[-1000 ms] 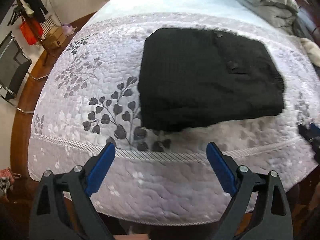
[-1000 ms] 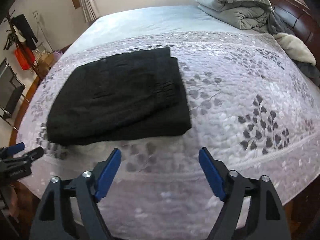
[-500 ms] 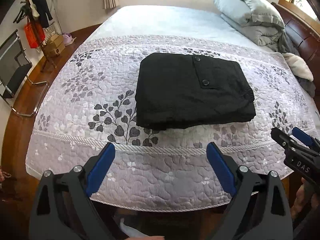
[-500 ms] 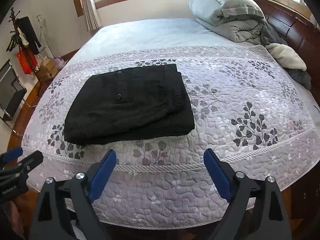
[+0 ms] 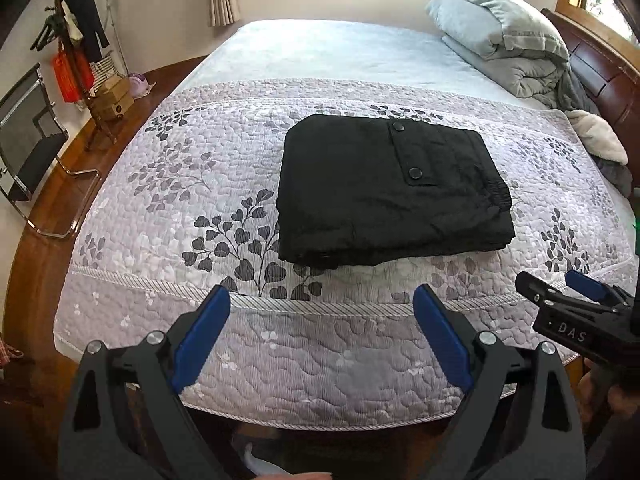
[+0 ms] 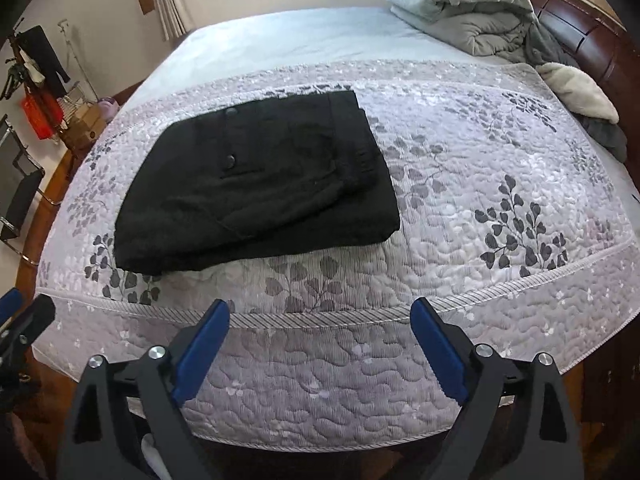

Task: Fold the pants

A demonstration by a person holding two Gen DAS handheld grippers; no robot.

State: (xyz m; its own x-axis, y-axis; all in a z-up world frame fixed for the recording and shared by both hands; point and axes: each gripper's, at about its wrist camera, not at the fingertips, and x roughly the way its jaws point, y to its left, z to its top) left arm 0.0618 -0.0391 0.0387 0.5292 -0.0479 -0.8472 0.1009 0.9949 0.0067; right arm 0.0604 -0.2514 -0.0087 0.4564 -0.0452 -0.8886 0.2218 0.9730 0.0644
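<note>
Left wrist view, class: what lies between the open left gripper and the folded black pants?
Only bare quilted bedspread separates the left gripper from the pants.

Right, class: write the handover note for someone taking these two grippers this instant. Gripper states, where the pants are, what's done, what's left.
Left gripper: open, holding nothing, hovering off the near edge of the bed.
Right gripper: open, holding nothing, beside it at the same edge.
Black pants: folded into a compact rectangle, lying flat on the floral quilt, touched by neither gripper.
Done: the folding looks complete.
Left: probably nothing; at most, square up the layered edges nearest you.
</note>
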